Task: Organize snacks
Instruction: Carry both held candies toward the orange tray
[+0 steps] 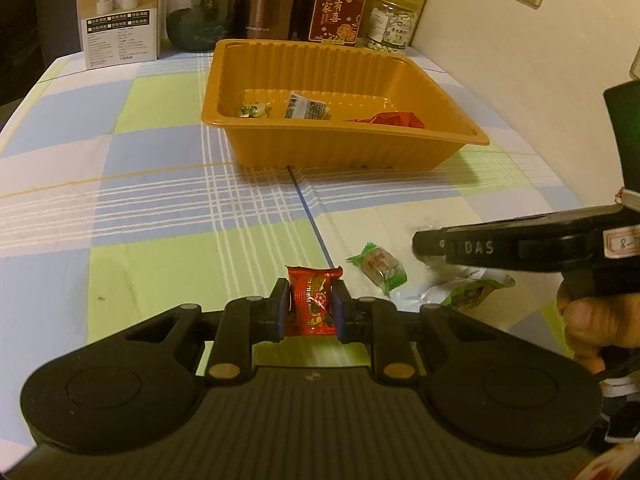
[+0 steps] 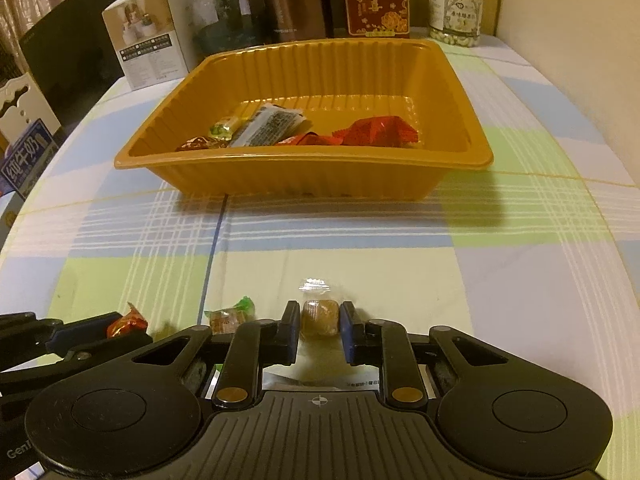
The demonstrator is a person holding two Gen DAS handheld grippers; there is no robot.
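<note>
My left gripper (image 1: 311, 304) is shut on a red-wrapped candy (image 1: 312, 300), low over the checked tablecloth. My right gripper (image 2: 319, 322) is shut on a brown candy in clear wrap (image 2: 319, 317), also near the cloth. The orange tray (image 1: 336, 148) stands further back and holds several wrapped snacks: a red pack (image 2: 376, 131), a silver-black pack (image 2: 268, 125), a green-yellow candy (image 2: 223, 128). A green-wrapped candy (image 1: 378, 267) lies on the cloth between the two grippers; it also shows in the right wrist view (image 2: 230, 316). The right gripper shows in the left wrist view (image 1: 424, 246).
Another green packet (image 1: 472, 290) lies under the right gripper. Behind the tray stand a white box (image 1: 120, 12), a glass jar (image 1: 200, 8), a brown flask (image 1: 268, 0), a red box (image 1: 340, 6) and a jar of white sweets (image 1: 392, 24). A wall is on the right.
</note>
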